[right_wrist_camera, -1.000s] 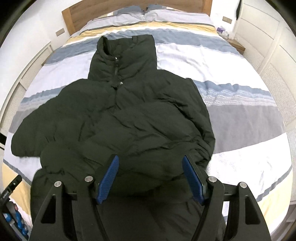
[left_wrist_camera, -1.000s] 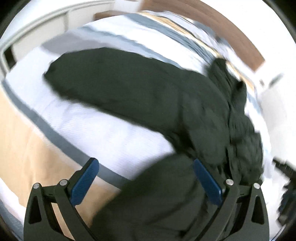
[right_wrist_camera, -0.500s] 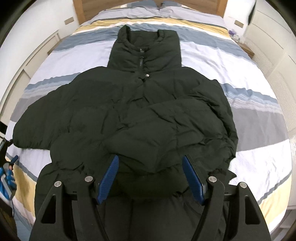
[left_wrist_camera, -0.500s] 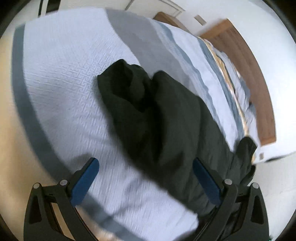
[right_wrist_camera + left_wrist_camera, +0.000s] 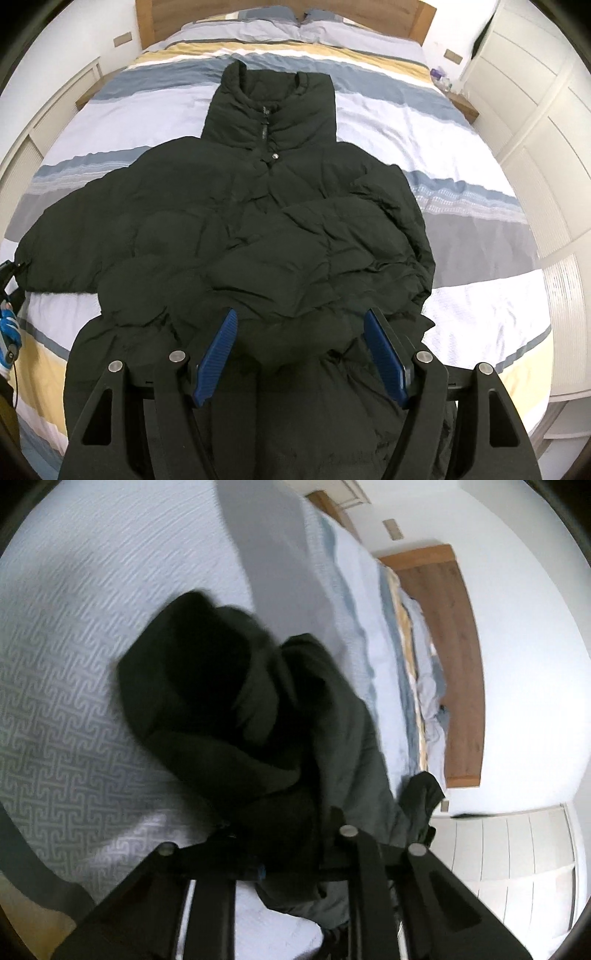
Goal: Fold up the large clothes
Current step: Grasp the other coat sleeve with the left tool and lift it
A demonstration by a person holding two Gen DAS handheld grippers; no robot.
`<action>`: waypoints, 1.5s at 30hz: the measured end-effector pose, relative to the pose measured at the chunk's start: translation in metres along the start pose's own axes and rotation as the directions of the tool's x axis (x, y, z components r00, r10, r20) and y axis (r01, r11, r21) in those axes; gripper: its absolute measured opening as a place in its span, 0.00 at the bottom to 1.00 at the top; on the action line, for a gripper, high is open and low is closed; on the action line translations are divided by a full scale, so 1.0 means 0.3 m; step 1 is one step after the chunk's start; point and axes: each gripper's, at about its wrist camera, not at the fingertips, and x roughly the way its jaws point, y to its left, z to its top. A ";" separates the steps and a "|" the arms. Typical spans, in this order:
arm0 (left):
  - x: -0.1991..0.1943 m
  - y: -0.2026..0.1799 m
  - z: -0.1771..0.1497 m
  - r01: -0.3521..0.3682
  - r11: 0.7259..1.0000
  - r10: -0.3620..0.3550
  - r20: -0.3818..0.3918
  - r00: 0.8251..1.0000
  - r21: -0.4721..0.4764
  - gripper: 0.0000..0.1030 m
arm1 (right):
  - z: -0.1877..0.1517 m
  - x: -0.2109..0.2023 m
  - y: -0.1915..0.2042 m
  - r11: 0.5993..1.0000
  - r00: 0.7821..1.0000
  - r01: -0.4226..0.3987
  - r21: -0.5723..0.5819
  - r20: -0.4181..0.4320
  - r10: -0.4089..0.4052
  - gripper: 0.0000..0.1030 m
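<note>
Jacket (image 5: 258,221), dark green and puffy, lies face up on the bed (image 5: 461,155), collar toward the wooden headboard (image 5: 155,22), zip shut. Its left sleeve (image 5: 74,236) stretches out to the bed's edge; the other sleeve is folded across the chest. The left claw (image 5: 288,864) has just been closing and now pinches the cuff end of the outstretched sleeve (image 5: 221,709), dark cloth bunched between its fingers. The right claw (image 5: 299,350) hangs above the jacket's lower front, its blue pads (image 5: 218,350) well apart, cloth below them but nothing gripped.
</note>
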 end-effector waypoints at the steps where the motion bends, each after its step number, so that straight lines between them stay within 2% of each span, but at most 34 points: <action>1: -0.009 -0.016 -0.001 0.003 1.000 -0.003 0.001 1.000 0.017 0.13 | -0.002 -0.009 0.006 1.000 1.000 0.002 -0.001 0.003 -0.002 0.68; 6: -0.068 -0.127 -0.012 -0.001 0.991 -0.001 0.013 1.000 0.135 0.12 | -0.011 -0.039 0.013 1.000 1.000 -0.014 -0.002 0.027 0.014 0.68; 11: -0.142 -0.277 -0.091 -0.031 0.967 0.017 0.054 0.998 0.253 0.11 | -0.031 -0.011 -0.020 0.998 0.997 -0.070 -0.003 0.039 0.070 0.68; 15: -0.191 -0.458 -0.200 -0.059 0.928 0.026 0.093 0.995 0.368 0.11 | -0.059 -0.002 -0.105 0.993 0.992 -0.116 0.021 0.053 0.115 0.68; 19: -0.211 -0.624 -0.341 -0.046 0.886 0.001 0.097 0.995 0.461 0.11 | -0.073 -0.015 -0.241 0.990 0.989 -0.131 0.059 0.081 0.126 0.68; 24: -0.157 -0.803 -0.535 -0.033 0.826 -0.001 0.059 0.998 0.562 0.11 | -0.110 -0.054 -0.424 0.986 0.988 -0.122 0.115 0.108 0.110 0.68; 30: -0.020 -0.948 -0.765 -0.012 0.754 0.042 -0.030 0.999 0.657 0.11 | -0.160 -0.093 -0.589 0.979 0.988 -0.099 0.180 0.135 0.075 0.68; 35: 0.109 -0.975 -0.947 -0.003 0.682 0.111 -0.099 0.989 0.731 0.11 | -0.191 -0.096 -0.664 0.972 0.988 -0.101 0.213 0.139 0.072 0.68; 37: 0.163 -0.965 -1.031 -0.006 0.645 0.156 -0.123 0.980 0.764 0.11 | -0.202 -0.087 -0.686 0.969 0.988 -0.100 0.224 0.134 0.071 0.68; 40: 0.235 -0.951 -1.125 -0.006 0.607 0.213 -0.155 0.965 0.794 0.11 | -0.217 -0.067 -0.706 0.966 0.990 -0.097 0.238 0.122 0.069 0.68; 43: 0.298 -0.925 -1.181 -0.009 0.580 0.259 -0.174 0.950 0.815 0.11 | -0.230 -0.034 -0.707 0.966 0.993 -0.094 0.242 0.099 0.071 0.68; 45: 0.331 -0.906 -1.200 -0.011 0.580 0.280 -0.186 0.942 0.815 0.11 | -0.235 -0.014 -0.700 0.966 0.993 -0.093 0.240 0.087 0.074 0.68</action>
